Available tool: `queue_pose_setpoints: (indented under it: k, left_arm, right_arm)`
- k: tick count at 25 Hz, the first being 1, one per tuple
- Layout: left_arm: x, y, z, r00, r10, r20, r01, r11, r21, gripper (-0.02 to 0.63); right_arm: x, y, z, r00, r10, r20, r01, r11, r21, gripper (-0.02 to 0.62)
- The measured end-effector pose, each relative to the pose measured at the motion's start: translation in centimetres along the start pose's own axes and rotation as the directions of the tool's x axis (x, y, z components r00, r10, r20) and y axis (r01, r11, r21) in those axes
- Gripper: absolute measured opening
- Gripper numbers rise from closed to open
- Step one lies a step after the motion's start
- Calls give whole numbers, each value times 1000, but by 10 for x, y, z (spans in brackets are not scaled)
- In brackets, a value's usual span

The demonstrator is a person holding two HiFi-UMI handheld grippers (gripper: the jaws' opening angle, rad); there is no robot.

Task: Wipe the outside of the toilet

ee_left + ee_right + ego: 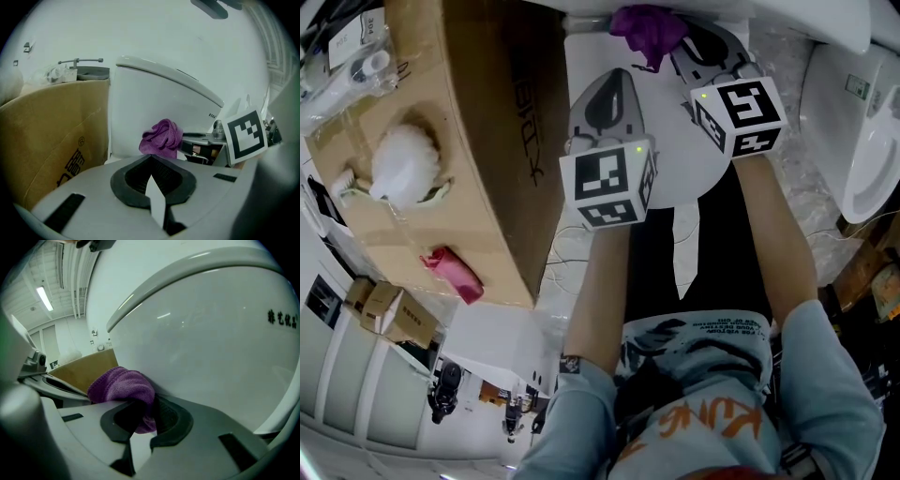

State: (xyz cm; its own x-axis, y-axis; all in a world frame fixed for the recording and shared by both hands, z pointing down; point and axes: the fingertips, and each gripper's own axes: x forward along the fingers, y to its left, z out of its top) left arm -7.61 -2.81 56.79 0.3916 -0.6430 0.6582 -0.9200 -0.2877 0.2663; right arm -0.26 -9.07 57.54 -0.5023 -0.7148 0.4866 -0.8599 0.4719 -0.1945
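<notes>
We are in the wiping step. The right gripper point(143, 416) has its jaws clamped on a bunched purple cloth point(121, 384), which lies against the curved white flank of the toilet point(211, 348) at the far end of the scene. The left gripper point(151, 178) hangs just to its left, jaws together and empty. Next, we judge, the cloth must be dragged along the shell with steady contact. A cardboard box point(478, 131) crowds the left side, and a second toilet point(862, 131) stands at the right.
</notes>
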Motion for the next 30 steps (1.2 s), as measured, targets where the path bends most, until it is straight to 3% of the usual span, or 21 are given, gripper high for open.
queue_pose_setpoints:
  k: [30]
  left_arm:
    - [60,-122,-7,991,-92,-100,104,987,122,25]
  right_arm:
    - [-84,-104,-23,996,-93,9,93,994,61,66]
